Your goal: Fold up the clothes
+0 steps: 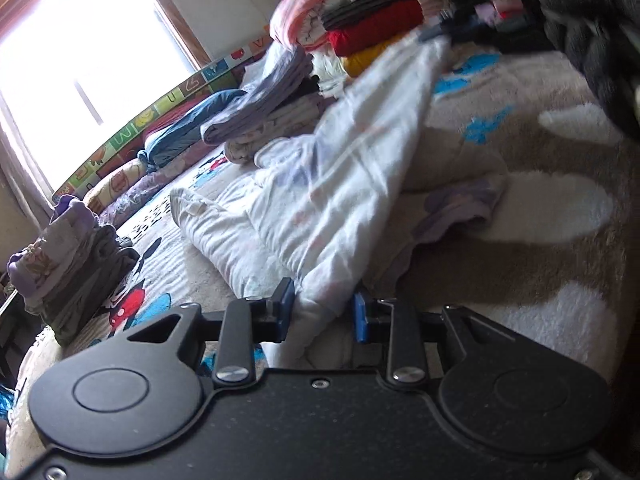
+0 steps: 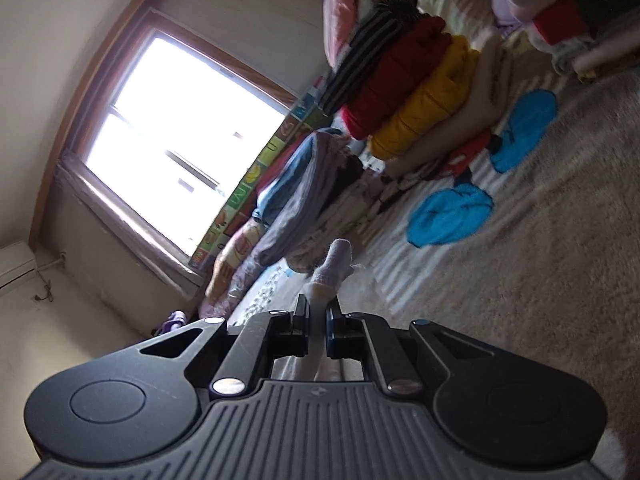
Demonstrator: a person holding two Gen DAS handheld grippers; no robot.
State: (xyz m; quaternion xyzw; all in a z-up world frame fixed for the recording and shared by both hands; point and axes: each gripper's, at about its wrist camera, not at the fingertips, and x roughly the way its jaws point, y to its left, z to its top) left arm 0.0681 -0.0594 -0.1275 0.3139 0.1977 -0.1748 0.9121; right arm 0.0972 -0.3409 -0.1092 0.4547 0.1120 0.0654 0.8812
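Left wrist view shows the left hand-held gripper (image 1: 323, 312) pinching a bunched corner of a white garment (image 1: 352, 168) between its blue pads (image 1: 362, 318). The cloth runs up and away from there to its far corner, where the right hand-held gripper (image 1: 440, 32) looks like a dark blur holding it high. The middle of the garment sags down and rests on the fluffy cartoon blanket (image 1: 540, 280) on the bed. A purple-edged part of it (image 1: 472, 204) lies crumpled on the blanket. In the right wrist view, the right hand-held gripper (image 2: 318, 314) has its jaws pressed almost together on a thin bit of the white garment (image 2: 334, 264), and only a small tip pokes out past them. That is the first worry: so little cloth is caught there that a hard tug could pull it free, and the corner would drop. The left grip holds a thick bunch, so it may let go of some layers and the edge would come out uneven. The sagging middle could drag on the fluffy blanket and wrinkle or twist, so the fold would not lie flat. The folded stack (image 1: 272, 120) sits close behind the garment, and a wide swing might bump it and knock it over. Slow, even moves with both hands look safest.
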